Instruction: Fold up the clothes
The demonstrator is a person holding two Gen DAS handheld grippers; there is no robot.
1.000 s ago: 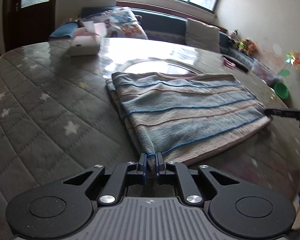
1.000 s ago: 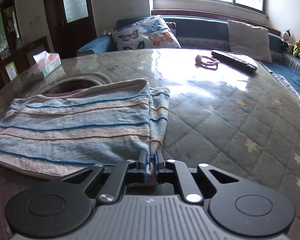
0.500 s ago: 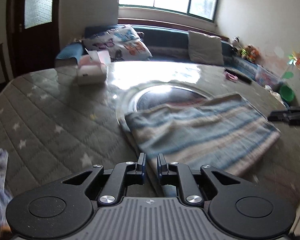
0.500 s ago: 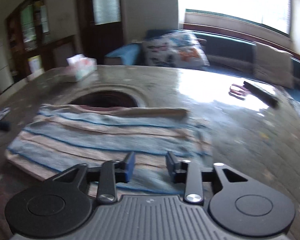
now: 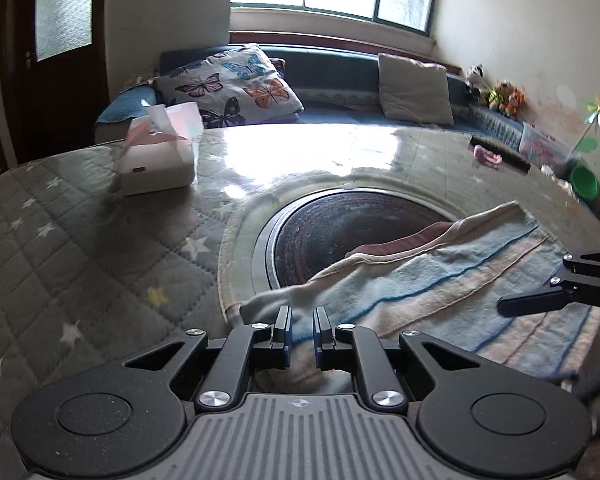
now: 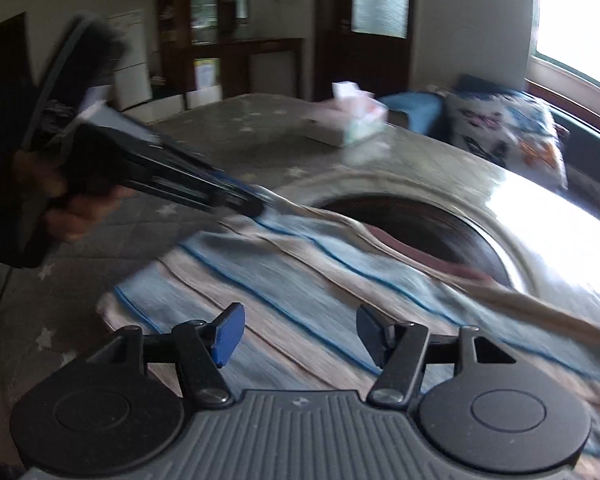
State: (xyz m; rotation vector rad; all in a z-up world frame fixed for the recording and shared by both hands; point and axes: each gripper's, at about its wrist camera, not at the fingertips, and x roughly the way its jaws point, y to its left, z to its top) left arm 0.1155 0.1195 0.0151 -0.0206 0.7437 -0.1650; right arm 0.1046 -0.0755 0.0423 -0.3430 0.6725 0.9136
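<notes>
A folded towel (image 5: 440, 288) with blue and beige stripes lies on the quilted table, partly over a round dark recess. My left gripper (image 5: 302, 332) has the towel's near left corner between its pads, and its jaws are closing on the cloth. In the right wrist view the same corner (image 6: 284, 208) rises in a peak to the left gripper (image 6: 256, 200), held by a hand. My right gripper (image 6: 300, 332) hovers over the towel (image 6: 300, 272). Its jaws are opening wide, with nothing gripped between them. One right finger (image 5: 528, 305) reaches in over the towel's right side.
A tissue box (image 5: 158, 156) stands at the back left of the table (image 5: 80, 248). The round dark recess (image 5: 340, 232) sits mid-table. A remote and a pink item (image 5: 488, 156) lie far right, with a green bowl (image 5: 584, 182) beyond. Cushions line the bench behind.
My right gripper let go of its towel corner, opened wide and swung across the towel. The left gripper kept its corner and dragged the towel back, uncovering the round recess.
</notes>
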